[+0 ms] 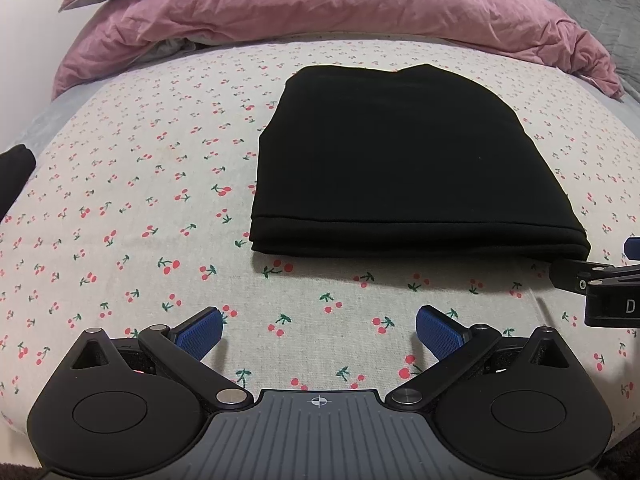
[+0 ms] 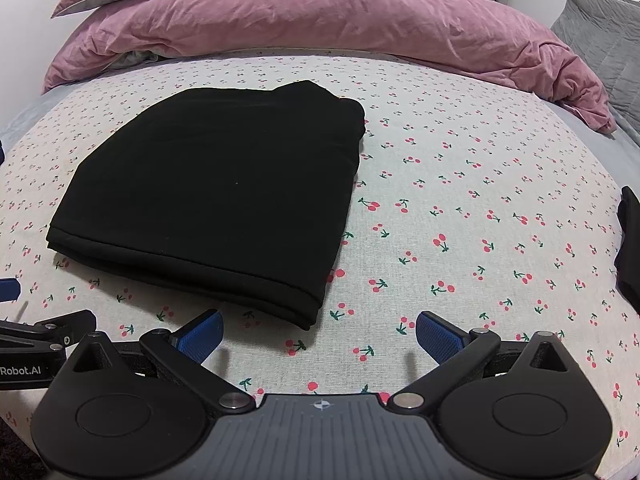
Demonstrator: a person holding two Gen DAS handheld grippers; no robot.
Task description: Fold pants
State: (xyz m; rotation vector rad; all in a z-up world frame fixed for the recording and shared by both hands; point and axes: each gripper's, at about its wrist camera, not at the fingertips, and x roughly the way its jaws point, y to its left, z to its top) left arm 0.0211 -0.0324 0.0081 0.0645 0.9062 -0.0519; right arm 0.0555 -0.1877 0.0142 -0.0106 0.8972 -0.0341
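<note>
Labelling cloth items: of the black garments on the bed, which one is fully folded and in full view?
The black folded pants mid-sheet, a neat stacked rectangle; the other black garment is cut off at the frame edge.

Bed (image 1: 120, 200) in cherry-print sheet; folded black pants (image 1: 396, 160) lie flat on it; pink duvet (image 1: 320, 8) bunched behind.

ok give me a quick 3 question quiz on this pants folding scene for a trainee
1. True or false: the black pants lie folded flat on the cherry-print sheet.
2. Which gripper holds cloth? A) left gripper B) right gripper C) neither
3. Fill in: beyond the pants lies a bunched ____ duvet.

Key: 1 true. 2 C, both are open, with nothing between the fingers. 3 pink.
</note>
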